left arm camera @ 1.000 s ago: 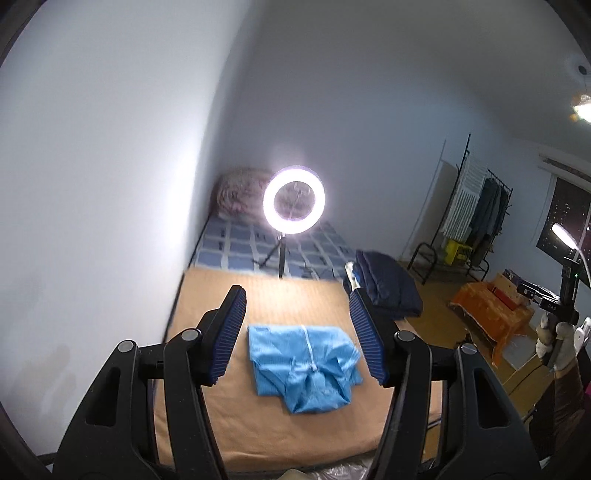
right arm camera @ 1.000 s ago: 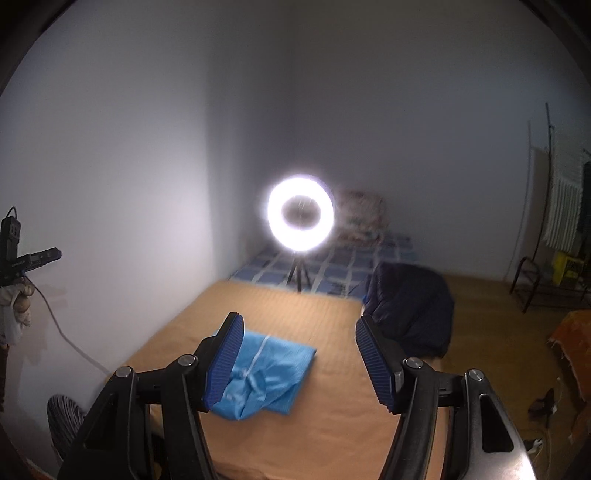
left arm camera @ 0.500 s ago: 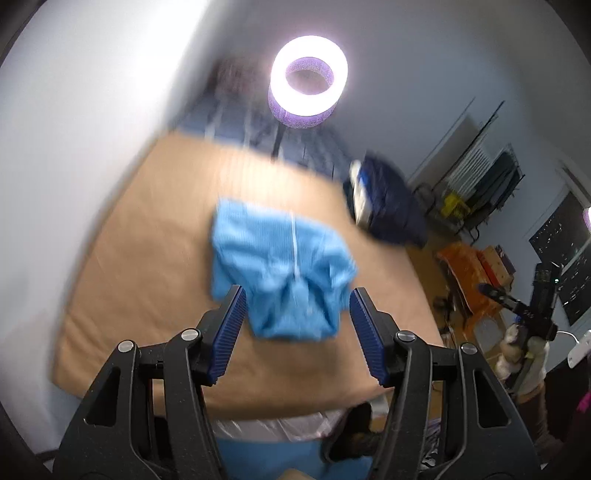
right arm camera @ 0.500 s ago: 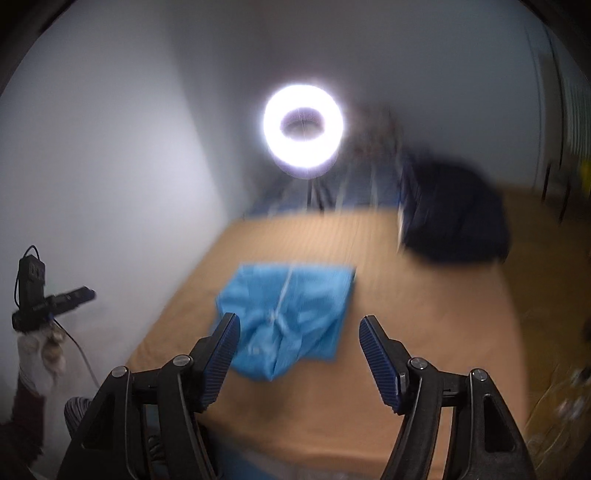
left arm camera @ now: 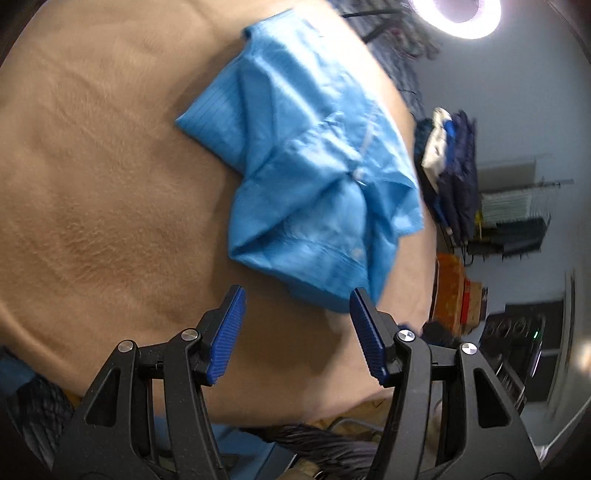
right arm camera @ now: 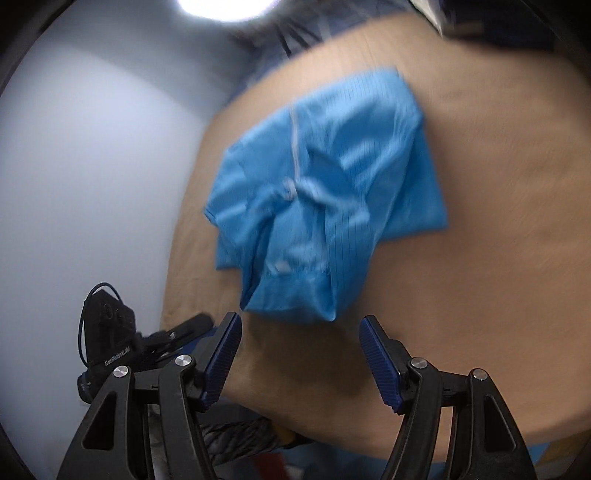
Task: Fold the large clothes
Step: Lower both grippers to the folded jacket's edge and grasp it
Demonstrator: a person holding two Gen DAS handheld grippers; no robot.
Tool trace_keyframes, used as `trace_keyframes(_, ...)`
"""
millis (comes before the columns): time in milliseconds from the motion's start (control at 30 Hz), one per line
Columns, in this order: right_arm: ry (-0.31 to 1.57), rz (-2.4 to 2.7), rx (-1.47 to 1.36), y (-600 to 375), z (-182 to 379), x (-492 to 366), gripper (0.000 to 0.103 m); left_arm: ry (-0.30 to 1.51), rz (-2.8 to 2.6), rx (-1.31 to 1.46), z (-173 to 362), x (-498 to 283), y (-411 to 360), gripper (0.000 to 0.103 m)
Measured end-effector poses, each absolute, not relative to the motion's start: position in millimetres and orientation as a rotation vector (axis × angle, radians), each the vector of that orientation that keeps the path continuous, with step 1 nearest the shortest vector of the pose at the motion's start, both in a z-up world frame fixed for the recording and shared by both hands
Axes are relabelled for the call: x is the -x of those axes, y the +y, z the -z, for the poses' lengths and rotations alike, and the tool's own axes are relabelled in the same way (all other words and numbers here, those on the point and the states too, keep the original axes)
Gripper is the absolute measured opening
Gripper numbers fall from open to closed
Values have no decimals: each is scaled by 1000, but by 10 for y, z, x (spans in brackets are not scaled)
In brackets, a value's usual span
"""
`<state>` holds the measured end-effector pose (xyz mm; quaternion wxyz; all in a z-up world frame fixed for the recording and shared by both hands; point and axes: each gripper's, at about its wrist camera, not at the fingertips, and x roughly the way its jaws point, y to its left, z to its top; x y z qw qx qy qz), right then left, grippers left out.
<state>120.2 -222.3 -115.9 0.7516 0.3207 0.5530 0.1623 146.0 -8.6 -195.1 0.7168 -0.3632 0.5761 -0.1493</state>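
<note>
- I am holding my left gripper point(left arm camera: 297, 328) with fingers spread, gripping nothing, just short of the blue garment point(left arm camera: 310, 177).
- The garment is lying bunched on the tan bed point(left arm camera: 92, 184).
- My right gripper point(right arm camera: 301, 349) is hovering likewise, fingers apart and empty.

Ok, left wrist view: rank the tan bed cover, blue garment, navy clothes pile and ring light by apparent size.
1. tan bed cover
2. blue garment
3. navy clothes pile and ring light: similar; the light is cut off by the frame edge, so unranked.
</note>
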Motion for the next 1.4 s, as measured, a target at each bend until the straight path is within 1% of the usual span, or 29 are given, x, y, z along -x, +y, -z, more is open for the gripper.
trace_keyframes(200,1301,-370,-950,-2132,1608,-1311,68,1318,289,934,2287,-1607,-74,60)
trace_keyframes(300,1324,-363,-1039,-2116,1759,-1371,66,1330,289,986,2407,-1660,-93,60)
trace_keyframes(333,1332,-360,-1067,-2120,1784,-1379,64,1323,294,998,2421,-1667,-99,58)
trace_keyframes(367,1338,-359,-1085,-2121,1803,-1385,64,1318,296,1001,2412,-1664,-76,51)
trace_keyframes(400,1342,-359,-1097,-2121,1823,-1401,64,1313,300,998,2414,-1671,-83,48)
trace_keyframes(433,1347,-357,-1100,-2119,1832,-1415,63,1307,306,999,2418,-1682,-90,41)
trace_keyframes(500,1355,-345,-1088,-2117,1861,-1441,57,1301,308,1002,2422,-1703,-89,21)
trace_keyframes(533,1358,-340,-1083,-2093,1883,-1486,47,1296,305,1005,2430,-1706,-75,16)
trace_keyframes(567,1361,-336,-1084,-2093,1915,-1508,33,1291,303,1010,2432,-1708,-57,12)
trace_keyframes(600,1363,-336,-1091,-2098,1958,-1521,29,1286,302,1017,2439,-1703,-35,11)
trace_keyframes(633,1360,-335,-1092,-2094,1986,-1527,19,1279,303,1018,2433,-1696,-18,7)
trace_keyframes(667,1342,-342,-1084,-2087,2007,-1520,9,1272,306,1012,2424,-1692,-13,6)
trace_keyframes(700,1312,-367,-1022,-2063,1973,-1512,8,1262,314,999,2404,-1682,-10,5)
trace_keyframes(767,1237,-399,-868,-2016,1858,-1456,2,1250,322,956,2382,-1673,-35,5)
trace_keyframes(833,1120,-423,-654,-1929,1713,-1344,0,1249,310,875,2385,-1660,-96,5)
trace_keyframes(900,1140,-407,-537,-1844,1805,-1290,0,1254,287,791,2403,-1671,-167,5)
trace_keyframes(1000,1151,-391,-516,-1838,1916,-1248,0,1244,295,701,2350,-1643,-240,5)
trace_keyframes(1033,1157,-398,-520,-1850,1892,-1240,4,1241,299,666,2298,-1635,-249,5)
trace_keyframes(1067,1169,-413,-524,-1871,1865,-1230,18,1237,301,640,2243,-1626,-246,5)
trace_keyframes(1133,1191,-443,-527,-1945,1773,-1198,31,1235,316,613,2123,-1587,-203,8)
trace_keyframes(1167,1190,-458,-520,-1992,1702,-1181,32,1230,321,607,2073,-1571,-178,13)
trace_keyframes(1200,1186,-481,-508,-2053,1620,-1161,32,1216,324,601,1982,-1531,-135,15)
trace_keyframes(1333,1118,-499,-458,-2263,1307,-1143,32,1161,369,601,1663,-1460,-67,15)
trace_keyframes(1367,1092,-493,-456,-2330,1213,-1157,32,1156,377,600,1619,-1468,-57,16)
trace_keyframes(1400,1053,-475,-456,-2416,1117,-1200,31,1148,382,581,1548,-1511,-61,20)
